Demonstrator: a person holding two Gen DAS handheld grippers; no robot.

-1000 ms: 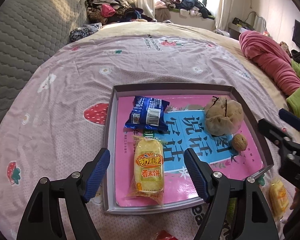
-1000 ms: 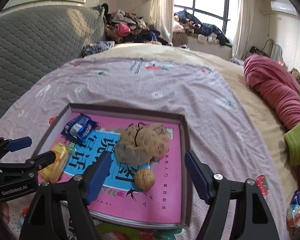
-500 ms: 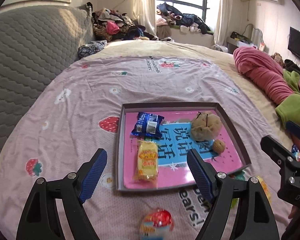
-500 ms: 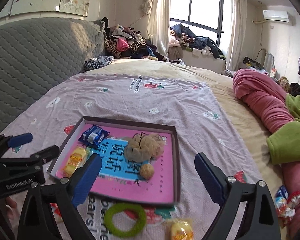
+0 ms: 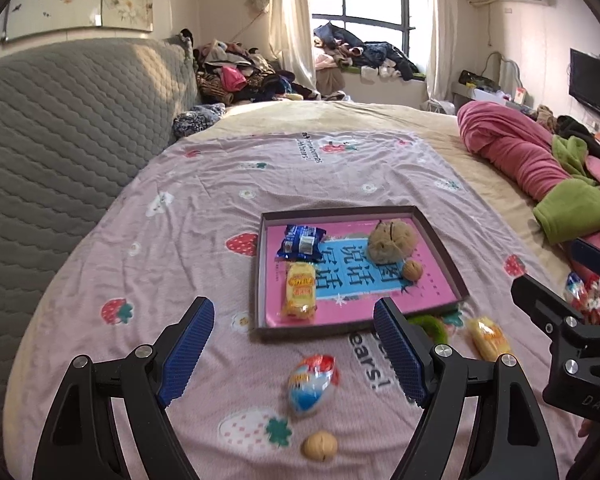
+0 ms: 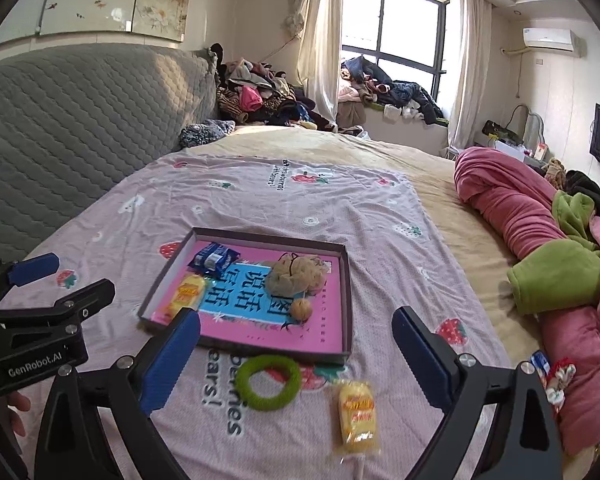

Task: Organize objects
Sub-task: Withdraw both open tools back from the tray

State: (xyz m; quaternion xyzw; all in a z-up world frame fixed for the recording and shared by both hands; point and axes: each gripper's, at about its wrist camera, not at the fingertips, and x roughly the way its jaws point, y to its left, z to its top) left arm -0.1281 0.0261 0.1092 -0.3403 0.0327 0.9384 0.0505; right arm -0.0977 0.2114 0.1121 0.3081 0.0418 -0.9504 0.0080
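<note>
The tray lies on the bedsheet ahead of both grippers, holding a blue packet, a yellow rice-cake pack, a mesh pouch and a walnut. The left gripper stands wide and empty above a wrapped egg and a second walnut. The right gripper holds nothing as its jaws open, with a green ring and a second yellow pack between its fingers.

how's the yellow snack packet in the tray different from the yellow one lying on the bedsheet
The yellow packet in the tray lies inside the tray, by its left wall and just below the blue packet. The yellow packet on the bedsheet lies outside, in front of the tray's near right corner, beside the green ring. Both look like the same yellow wrapped snack.
</note>
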